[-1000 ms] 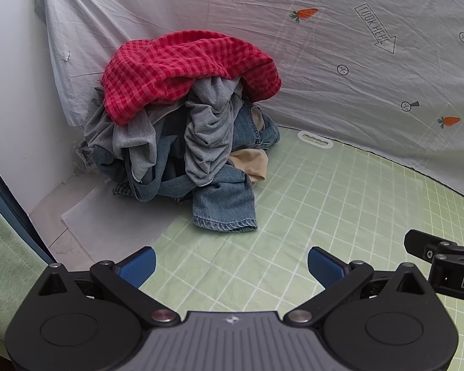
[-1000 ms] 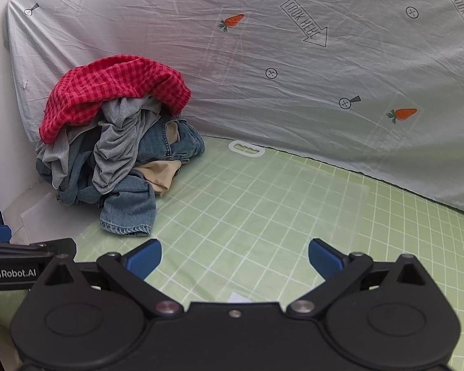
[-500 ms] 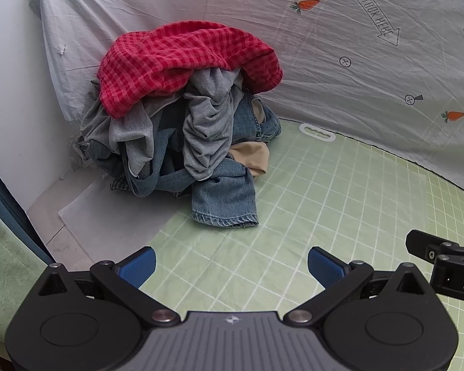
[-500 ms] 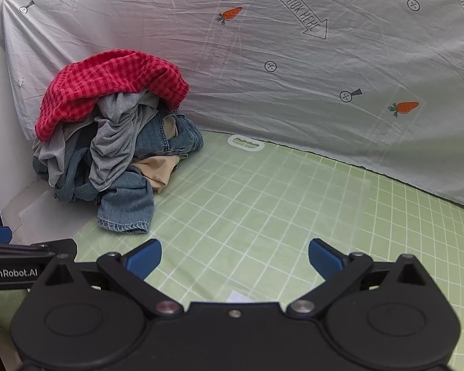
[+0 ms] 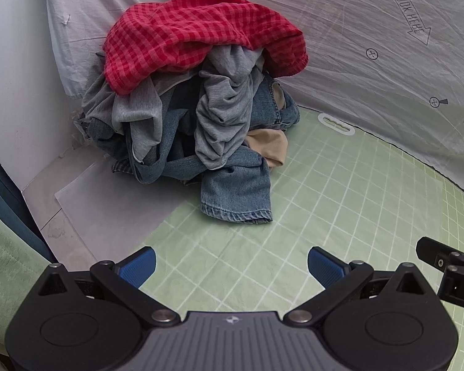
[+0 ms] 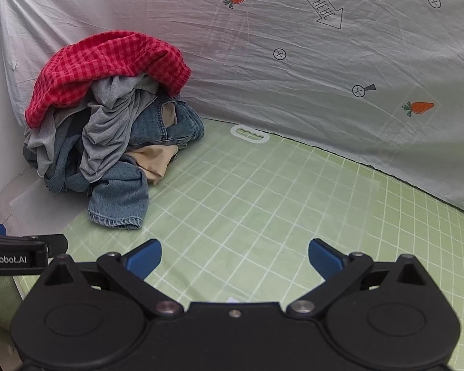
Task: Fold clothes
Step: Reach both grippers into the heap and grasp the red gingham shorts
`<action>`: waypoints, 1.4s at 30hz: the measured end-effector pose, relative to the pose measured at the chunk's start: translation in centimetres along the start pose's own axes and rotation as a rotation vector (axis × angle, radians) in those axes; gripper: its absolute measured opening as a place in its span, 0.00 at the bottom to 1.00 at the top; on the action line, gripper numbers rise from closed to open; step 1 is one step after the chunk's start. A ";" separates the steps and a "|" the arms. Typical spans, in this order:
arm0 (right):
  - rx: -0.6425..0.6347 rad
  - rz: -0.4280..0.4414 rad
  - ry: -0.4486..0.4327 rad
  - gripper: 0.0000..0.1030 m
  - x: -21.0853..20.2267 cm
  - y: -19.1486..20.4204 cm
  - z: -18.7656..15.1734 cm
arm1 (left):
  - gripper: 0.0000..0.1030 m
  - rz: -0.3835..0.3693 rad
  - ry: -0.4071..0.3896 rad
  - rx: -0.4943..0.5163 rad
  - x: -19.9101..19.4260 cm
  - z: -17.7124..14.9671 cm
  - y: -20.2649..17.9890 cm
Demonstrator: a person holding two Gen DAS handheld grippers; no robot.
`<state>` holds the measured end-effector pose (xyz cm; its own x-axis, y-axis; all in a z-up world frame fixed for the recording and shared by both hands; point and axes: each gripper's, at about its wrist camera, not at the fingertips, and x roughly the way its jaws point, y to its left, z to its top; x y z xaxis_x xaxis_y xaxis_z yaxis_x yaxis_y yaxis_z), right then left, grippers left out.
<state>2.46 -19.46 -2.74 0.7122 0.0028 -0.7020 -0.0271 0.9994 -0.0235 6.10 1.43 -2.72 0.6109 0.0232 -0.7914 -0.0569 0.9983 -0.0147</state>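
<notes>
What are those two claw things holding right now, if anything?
Nothing. The left gripper and right gripper both have open, empty jaws, short of the clothes pile.

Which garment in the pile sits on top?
The red checked garment: it drapes over the grey top and the denim jeans, whose hemmed leg spills lowest onto the green grid mat.
</notes>
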 end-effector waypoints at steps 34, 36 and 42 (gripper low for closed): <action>-0.683 0.062 -0.129 0.07 20.7 12.3 21.2 | 0.09 -0.282 -0.003 -0.680 9.8 18.8 12.7; -0.665 0.061 -0.130 0.06 20.4 11.7 20.6 | 0.08 -0.277 -0.016 -0.654 9.5 18.9 12.6; -0.597 0.039 -0.143 0.02 18.5 9.5 19.4 | 0.06 -0.278 -0.034 -0.605 8.0 18.4 11.5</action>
<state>29.03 -9.21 -2.15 0.7887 0.0849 -0.6089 -0.4137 0.8059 -0.4235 24.89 14.06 2.01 0.6909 -0.2192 -0.6889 -0.3206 0.7612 -0.5638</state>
